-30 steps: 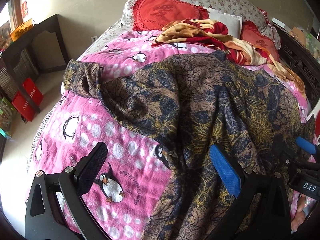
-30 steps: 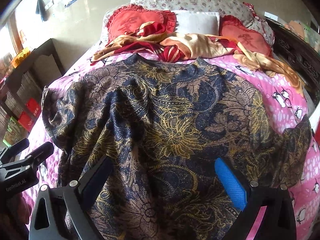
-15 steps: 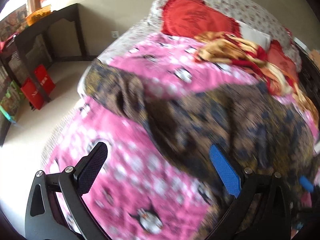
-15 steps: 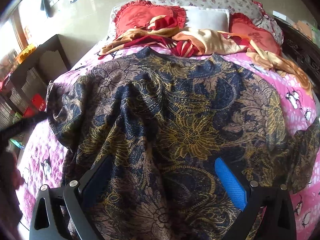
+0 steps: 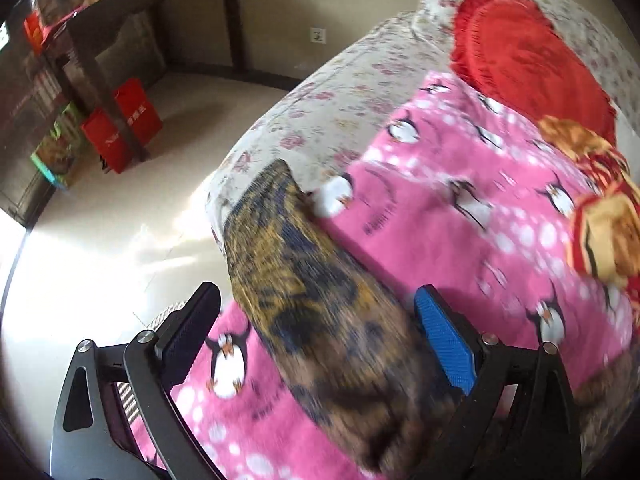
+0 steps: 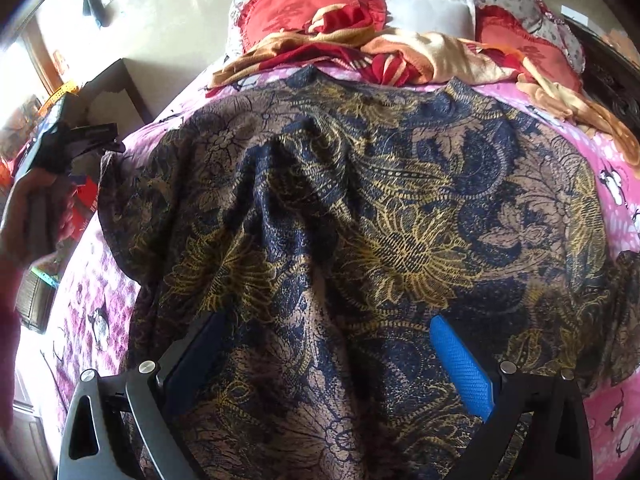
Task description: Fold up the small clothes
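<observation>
The bed (image 6: 616,208) fills both views, and the big dark flowery shirt (image 6: 360,220) lies spread flat across its pink penguin blanket (image 5: 460,220). The folding has only just begun, I think. The left hand-held gripper (image 5: 316,340) is spread wide over the sleeve (image 5: 288,256) in the middle of its view — next it should pinch that sleeve and bring it inward. The right hand-held gripper (image 6: 324,356) hangs released at the bottom, holding nothing. The left view is blurry, and the shirt's hem is cut off.
</observation>
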Demonstrator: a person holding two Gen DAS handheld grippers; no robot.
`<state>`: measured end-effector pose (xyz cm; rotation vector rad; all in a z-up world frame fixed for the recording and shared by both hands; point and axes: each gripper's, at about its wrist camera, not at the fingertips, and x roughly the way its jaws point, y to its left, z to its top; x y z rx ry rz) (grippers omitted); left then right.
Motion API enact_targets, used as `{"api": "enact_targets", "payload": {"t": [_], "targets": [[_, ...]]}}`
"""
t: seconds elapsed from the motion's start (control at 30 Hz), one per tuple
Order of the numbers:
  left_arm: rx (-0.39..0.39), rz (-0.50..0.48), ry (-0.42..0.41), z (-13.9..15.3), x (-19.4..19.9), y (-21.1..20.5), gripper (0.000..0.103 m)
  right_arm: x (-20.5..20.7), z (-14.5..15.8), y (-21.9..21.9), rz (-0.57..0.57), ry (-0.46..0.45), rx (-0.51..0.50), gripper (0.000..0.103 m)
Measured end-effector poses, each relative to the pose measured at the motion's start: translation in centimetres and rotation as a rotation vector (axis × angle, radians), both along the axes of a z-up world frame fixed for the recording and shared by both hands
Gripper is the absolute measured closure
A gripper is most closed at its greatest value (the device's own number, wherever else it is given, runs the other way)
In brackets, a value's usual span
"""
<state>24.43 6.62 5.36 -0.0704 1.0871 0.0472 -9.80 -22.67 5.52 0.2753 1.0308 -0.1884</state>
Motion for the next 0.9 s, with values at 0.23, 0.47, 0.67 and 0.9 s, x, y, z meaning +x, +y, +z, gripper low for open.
{"api": "enact_targets", "payload": {"t": [0.23,0.47,0.67,0.9], "targets": [[-0.347,-0.012,-0.018,-1.4,1.4,2.8,0.051,0.4,-0.9,-0.4,-0.006,0.020,0.025,0.000],[-0.321,-0.100,-0.090,2.5,-0.5,2.6,0.096,0.5,-0.9,0.1,0.006,0.018,0.028,0.000],[-0.387,-0.397,-0.235,10.8,-9.1,-3.3,0.096,-1.3,0.9,-1.6,-0.046,-0.032,0.029,0.000],[-0.414,-0.758,-0.244,12.5,-20.4,-16.1,0.096,-4.8,2.9,-5.6,-0.174,-0.088,0.045,0.000]]}}
